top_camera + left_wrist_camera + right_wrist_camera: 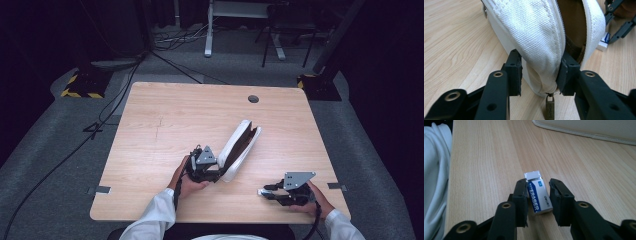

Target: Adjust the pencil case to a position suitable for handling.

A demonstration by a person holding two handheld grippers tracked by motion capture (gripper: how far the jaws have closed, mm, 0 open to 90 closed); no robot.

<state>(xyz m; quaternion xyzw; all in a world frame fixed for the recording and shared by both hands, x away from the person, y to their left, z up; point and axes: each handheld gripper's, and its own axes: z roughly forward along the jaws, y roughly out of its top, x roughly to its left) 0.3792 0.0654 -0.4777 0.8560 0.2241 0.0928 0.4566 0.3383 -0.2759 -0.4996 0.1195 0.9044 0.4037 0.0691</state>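
Note:
A white canvas pouch [240, 145] lies unzipped at the table's middle, brown lining showing. My left gripper [220, 172] is shut on the pouch's near end. In the left gripper view, one jaw presses the outside of the pouch wall [536, 32] and the other sits inside the opening, with the brass zipper pull [549, 107] hanging below my left gripper [539, 72]. A white and blue eraser [537, 195] lies flat on the wood near the front right. My right gripper [538, 195] straddles it, both pads against its long sides. From above, the eraser [261, 191] sits at the right gripper's [266, 192] tips.
The wooden table [165, 125] has a round cable hole [253, 99] at the back. The pouch's edge [586, 127] lies beyond the eraser. A white sleeve [434, 182] hangs at the table's front edge. Cables and stand bases lie on the floor behind.

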